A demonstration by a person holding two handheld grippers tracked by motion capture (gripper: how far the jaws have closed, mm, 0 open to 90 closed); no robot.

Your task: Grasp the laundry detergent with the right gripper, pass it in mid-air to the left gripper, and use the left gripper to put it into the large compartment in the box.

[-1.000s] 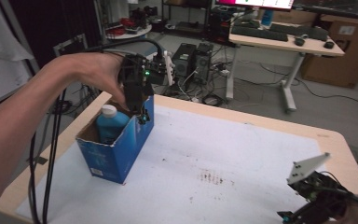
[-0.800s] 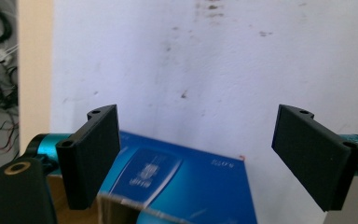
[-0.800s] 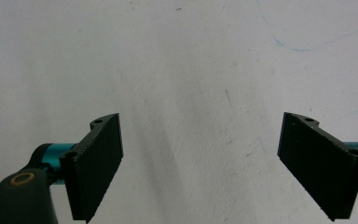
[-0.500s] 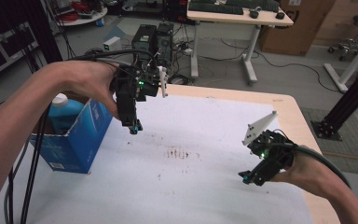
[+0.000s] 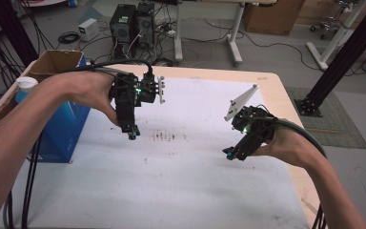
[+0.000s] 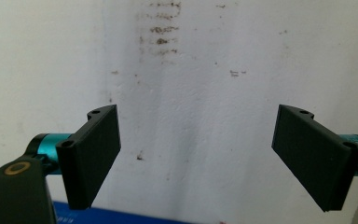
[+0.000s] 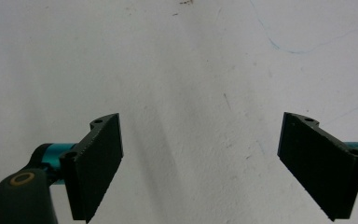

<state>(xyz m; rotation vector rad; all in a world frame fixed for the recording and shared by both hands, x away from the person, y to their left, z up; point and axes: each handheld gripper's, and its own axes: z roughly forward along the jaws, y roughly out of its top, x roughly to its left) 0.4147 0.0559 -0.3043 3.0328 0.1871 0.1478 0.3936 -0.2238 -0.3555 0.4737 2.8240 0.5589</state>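
Blue box (image 5: 62,129), white table cover (image 5: 171,181) with brown specks, black claws.

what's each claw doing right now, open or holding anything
Left claw: open, empty, jaws have just been opening.
Right claw: open, empty.

Left gripper (image 5: 132,135): matt black plastic jaws, faces smooth, teal anodised-looking metal pins behind them. Right gripper (image 5: 229,153): same matt black plastic, same teal metal; pale grey flat plate on top, dull finish. Table (image 5: 276,86): light wood edge, smooth. White sheet (image 5: 186,176) over table: matt, paper-like or foam-like, slightly grainy, scuffed with brown specks and faint blue pen line. Blue box (image 5: 59,131): cardboard, glossy blue print outside, raw brown inside flap. Bottle (image 5: 25,86) in box: blue plastic, white plastic cap.
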